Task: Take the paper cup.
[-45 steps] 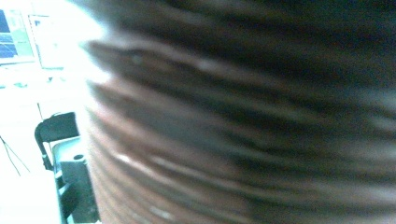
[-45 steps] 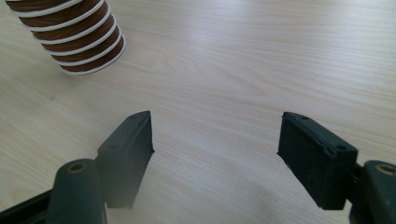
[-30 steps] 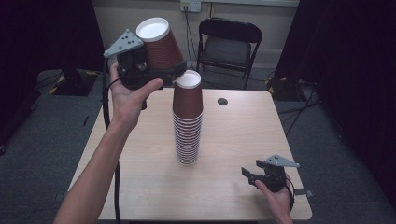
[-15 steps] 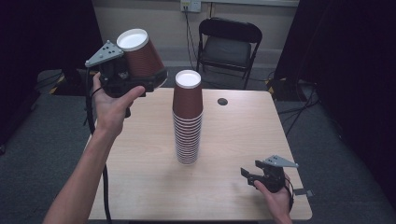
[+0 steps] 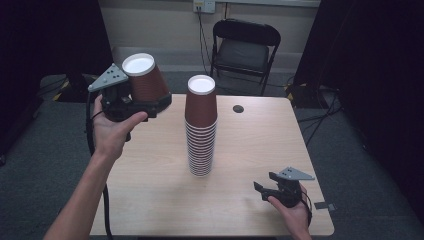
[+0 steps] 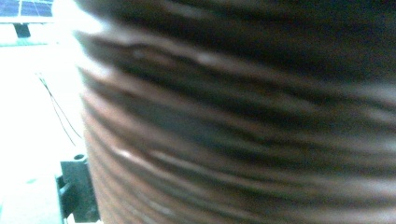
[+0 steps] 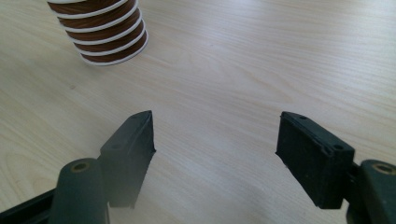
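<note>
A tall stack of brown paper cups (image 5: 201, 130) stands upside down at the middle of the light wooden table (image 5: 150, 200). To its left, raised above the table's edge, my left gripper (image 5: 157, 97) is shut on a single brown cup (image 5: 147, 82), tilted with its white base up. That cup's ribbed wall (image 6: 233, 121) blurs close before the left gripper view. My right gripper (image 5: 264, 187) rests low near the front right of the table, open, with bare wood between its jaws (image 7: 215, 140). The bottom of the stack (image 7: 102, 32) lies ahead of it to the left.
A small dark disc (image 5: 238, 108) lies on the table behind the stack. A black folding chair (image 5: 245, 45) stands beyond the far edge, under a wall outlet (image 5: 204, 6). A black cable (image 5: 106, 210) hangs from the left gripper beside the forearm.
My left gripper has carried the single cup leftward away from the stack's top and then lower. The right gripper has stayed where it was, still open.
</note>
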Motion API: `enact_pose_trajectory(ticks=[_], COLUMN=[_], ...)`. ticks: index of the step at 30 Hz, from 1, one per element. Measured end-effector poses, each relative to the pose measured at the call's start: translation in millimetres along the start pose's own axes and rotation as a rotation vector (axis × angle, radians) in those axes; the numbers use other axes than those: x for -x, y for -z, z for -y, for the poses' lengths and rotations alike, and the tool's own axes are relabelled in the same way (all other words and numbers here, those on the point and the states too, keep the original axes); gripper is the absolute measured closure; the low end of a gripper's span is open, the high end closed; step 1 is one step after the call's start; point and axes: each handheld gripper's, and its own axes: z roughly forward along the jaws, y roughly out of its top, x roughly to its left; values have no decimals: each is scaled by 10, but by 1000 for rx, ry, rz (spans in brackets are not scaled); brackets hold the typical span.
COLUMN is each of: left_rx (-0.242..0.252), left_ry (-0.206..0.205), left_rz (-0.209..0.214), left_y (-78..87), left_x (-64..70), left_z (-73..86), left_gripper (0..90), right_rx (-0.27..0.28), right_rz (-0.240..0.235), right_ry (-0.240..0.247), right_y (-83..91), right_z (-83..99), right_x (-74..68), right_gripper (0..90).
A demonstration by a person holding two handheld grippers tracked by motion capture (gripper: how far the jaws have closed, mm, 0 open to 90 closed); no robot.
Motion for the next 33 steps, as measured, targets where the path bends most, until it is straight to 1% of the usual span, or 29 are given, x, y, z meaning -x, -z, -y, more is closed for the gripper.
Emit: enact_pose_trajectory(ticks=[1,2,3,4,5,6,11,12,13,14,15,16,17,18,19,20,21,22,24,25,28,33], left_rx=[-7,-7,-15,-15,-23,-27,-48,-59,-59,-64,-70,-70,-87,-99,-103,-114,-114,-120,-125,-139,-140,-116], left_ry=[-2,-2,3,3,1,2,7,24,24,31,51,51,59,65,67,80,80,83,104,113,130,162], left_rz=[0,0,-2,-2,-10,-10,-2,3,3,2,-5,-5,-18,-22,-16,-14,-14,-14,-11,-9,0,29], left_y=[-8,-8,-17,-17,-25,-27,-19,-11,-11,-9,-13,-13,-15,-22,-27,-28,-28,-27,-25,-26,-10,47], left_x=[-2,-2,-8,-8,-11,-14,-10,-7,-7,-9,-4,-4,2,7,7,16,16,18,23,17,18,68], left_z=[33,33,97,97,157,184,289,351,351,385,460,460,497,537,577,657,657,696,768,814,846,899], left_gripper=[105,105,105,105,104,104,104,104,103,103,103,103,103,103,103,103,103,103,103,103,103,103], right_rx=[-1,-1,-3,-3,-2,-2,4,15,17,17,20,20,18,18,16,15,15,14,14,14,14,27], right_rz=[2,2,0,0,-1,-4,-10,-29,-37,-37,-71,-71,-78,-78,-87,-86,-86,-92,-99,-111,-124,-138], right_ry=[6,6,9,9,7,8,0,-1,-4,-4,-8,-8,8,8,18,35,35,44,50,56,72,110], right_y=[-3,-3,-7,-7,-3,1,7,14,17,17,16,16,11,11,9,1,1,-1,-5,-9,-13,-1], right_z=[-1,-1,-4,-4,-4,-4,-5,-11,-17,-17,-27,-27,-35,-35,-41,-54,-54,-61,-72,-78,-88,-117], right_x=[-10,-10,-17,-17,-16,-11,1,-9,-18,-18,-40,-40,-89,-89,-114,-166,-166,-186,-223,-250,-293,-388], right_gripper=[277,277,277,277,277,275,270,264,260,260,254,254,258,258,260,265,265,269,272,275,298,335])
